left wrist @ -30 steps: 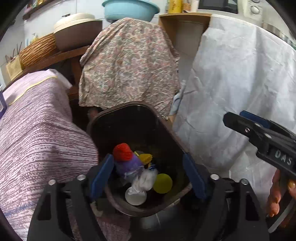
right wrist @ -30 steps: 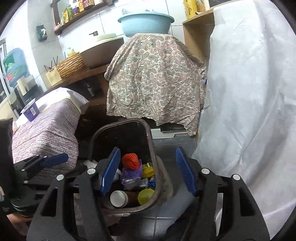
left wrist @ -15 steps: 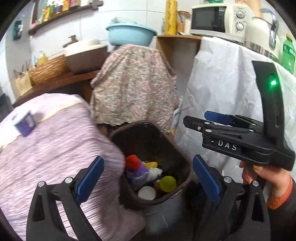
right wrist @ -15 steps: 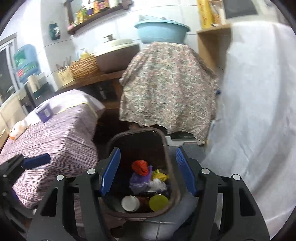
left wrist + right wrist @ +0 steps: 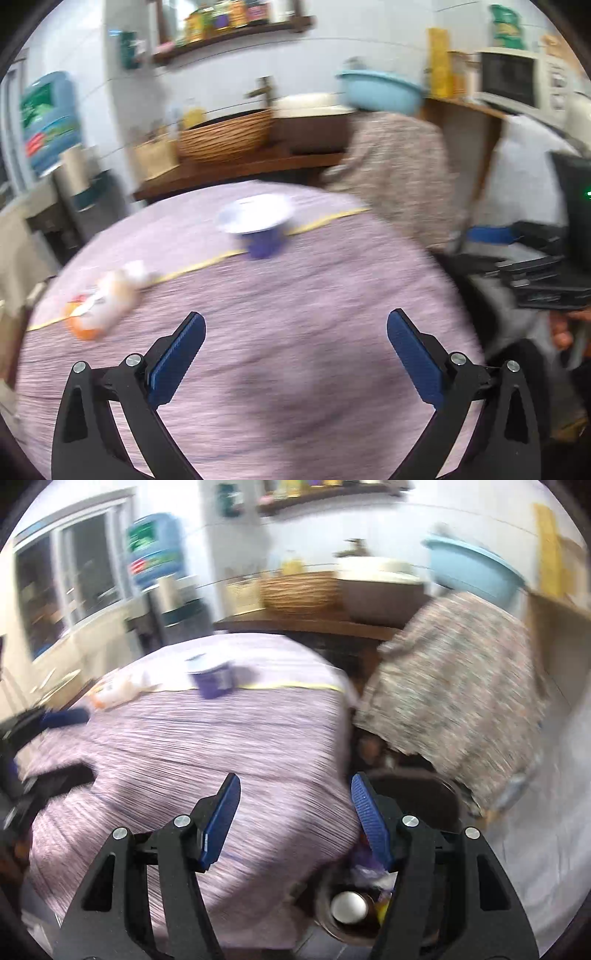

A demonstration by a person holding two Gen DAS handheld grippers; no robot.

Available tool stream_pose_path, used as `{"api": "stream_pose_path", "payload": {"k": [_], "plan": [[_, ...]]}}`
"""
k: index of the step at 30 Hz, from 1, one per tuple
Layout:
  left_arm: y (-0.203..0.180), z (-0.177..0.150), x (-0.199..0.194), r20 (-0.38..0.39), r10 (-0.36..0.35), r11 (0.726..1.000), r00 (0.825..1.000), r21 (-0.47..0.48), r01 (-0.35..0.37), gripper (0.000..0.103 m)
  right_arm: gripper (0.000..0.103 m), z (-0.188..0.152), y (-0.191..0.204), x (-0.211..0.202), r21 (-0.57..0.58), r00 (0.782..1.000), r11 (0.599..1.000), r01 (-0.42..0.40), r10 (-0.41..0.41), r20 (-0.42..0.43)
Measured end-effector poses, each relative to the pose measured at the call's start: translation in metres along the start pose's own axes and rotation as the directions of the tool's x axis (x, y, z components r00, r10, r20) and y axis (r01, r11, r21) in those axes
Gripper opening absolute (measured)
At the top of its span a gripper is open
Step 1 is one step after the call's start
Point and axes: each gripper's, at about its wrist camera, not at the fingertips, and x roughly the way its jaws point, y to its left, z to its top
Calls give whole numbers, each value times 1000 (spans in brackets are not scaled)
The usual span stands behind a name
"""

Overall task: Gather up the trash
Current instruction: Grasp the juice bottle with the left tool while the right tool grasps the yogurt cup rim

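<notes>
A purple cup with a white lid (image 5: pixel 258 225) stands on the table with the purple striped cloth (image 5: pixel 295 369), far from me. An orange and white wrapper (image 5: pixel 99 306) lies to the cup's left. My left gripper (image 5: pixel 295 317) hovers over the cloth, its jaws opening wide with nothing between them. My right gripper (image 5: pixel 294 780) is open and empty above the table's right edge. The purple cup (image 5: pixel 212 677) and the wrapper (image 5: pixel 110 694) show blurred in the right wrist view. The dark trash bin (image 5: pixel 417 794), holding several pieces of trash, sits below the right gripper.
A flowered cloth (image 5: pixel 399 173) drapes a stand right of the table, with a blue basin (image 5: pixel 380 92) on top. Behind are a wicker basket (image 5: pixel 225 136), a microwave (image 5: pixel 513 81) and a water jug (image 5: pixel 48 118). A white sheet (image 5: pixel 554 812) hangs at the right.
Both views have swung up and left from the bin to the table. The left jaws have spread wider. The bin has left the left wrist view.
</notes>
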Motion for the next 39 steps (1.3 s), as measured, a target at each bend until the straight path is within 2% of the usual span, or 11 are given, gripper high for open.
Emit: {"api": "stream_pose_path", "payload": {"k": [9, 13, 18, 21, 25, 27, 29, 31, 33, 36, 39], "plan": [[134, -7, 29, -127, 127, 991, 984, -32, -132, 98, 63, 68, 91, 64, -199, 993, 974, -111, 99, -67], [170, 4, 52, -184, 152, 988, 971, 47, -145, 98, 63, 95, 119, 102, -263, 991, 959, -110, 85, -104], [197, 18, 85, -257, 177, 979, 950, 146, -143, 98, 63, 120, 134, 147, -315, 991, 946, -71, 30, -134], [201, 20, 108, -333, 153, 971, 930, 224, -79, 98, 63, 130, 138, 172, -339, 987, 938, -66, 11, -163], [204, 15, 129, -384, 178, 954, 906, 295, -62, 98, 62, 134, 142, 202, -384, 978, 922, -42, -40, -203], [207, 12, 134, -396, 182, 954, 900, 294, -64, 98, 55, 133, 144, 215, -410, 974, 911, -30, -66, -217], [209, 9, 138, -408, 167, 959, 898, 280, -51, 98, 44, 130, 145, 226, -434, 969, 901, -20, -89, -229], [207, 6, 138, -410, 165, 959, 897, 277, -49, 98, 24, 127, 144, 232, -440, 965, 897, -28, -91, -245], [205, 3, 137, -410, 173, 958, 896, 280, -57, 88, 15, 122, 145, 232, -454, 967, 891, -26, -93, -237], [199, 1, 133, -410, 185, 960, 893, 270, -75, 73, 11, 119, 143, 225, -455, 974, 890, -16, -89, -209], [193, 3, 126, -401, 162, 970, 902, 232, -71, 61, 10, 118, 140, 213, -430, 979, 902, -24, -65, -191]]}}
